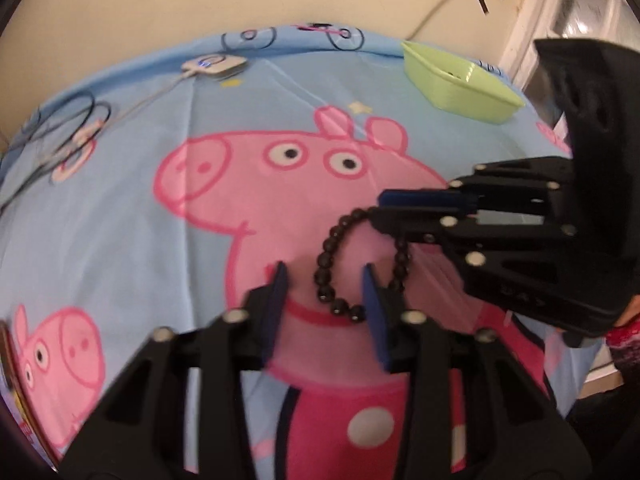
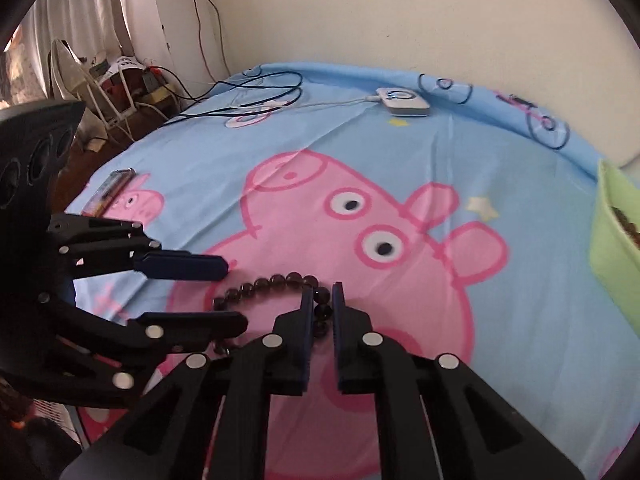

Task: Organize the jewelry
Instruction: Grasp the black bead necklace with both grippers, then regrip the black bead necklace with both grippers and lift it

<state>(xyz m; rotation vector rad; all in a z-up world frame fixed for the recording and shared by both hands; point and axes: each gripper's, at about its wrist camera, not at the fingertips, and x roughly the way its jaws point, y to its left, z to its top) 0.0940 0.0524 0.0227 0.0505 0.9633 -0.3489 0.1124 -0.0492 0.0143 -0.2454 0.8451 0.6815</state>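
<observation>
A black bead bracelet [image 1: 326, 258] hangs over the pink cartoon pig on the blue sheet. My right gripper [image 1: 380, 205] comes in from the right and is shut on the bracelet's top beads; in the right wrist view it [image 2: 322, 300] pinches the beads [image 2: 264, 284]. My left gripper [image 1: 325, 280] is open, its blue pads on either side of the bracelet's lower loop, not gripping it. In the right wrist view the left gripper [image 2: 236, 292] reaches in from the left, open. A light green tray [image 1: 456, 82] sits at the far right with something dark inside.
A white device with a cable [image 2: 402, 101] lies at the sheet's far edge. Dark cables [image 2: 264, 92] loop at the far left corner. A long flat packet [image 2: 110, 190] lies at the left edge. The wall stands behind the bed.
</observation>
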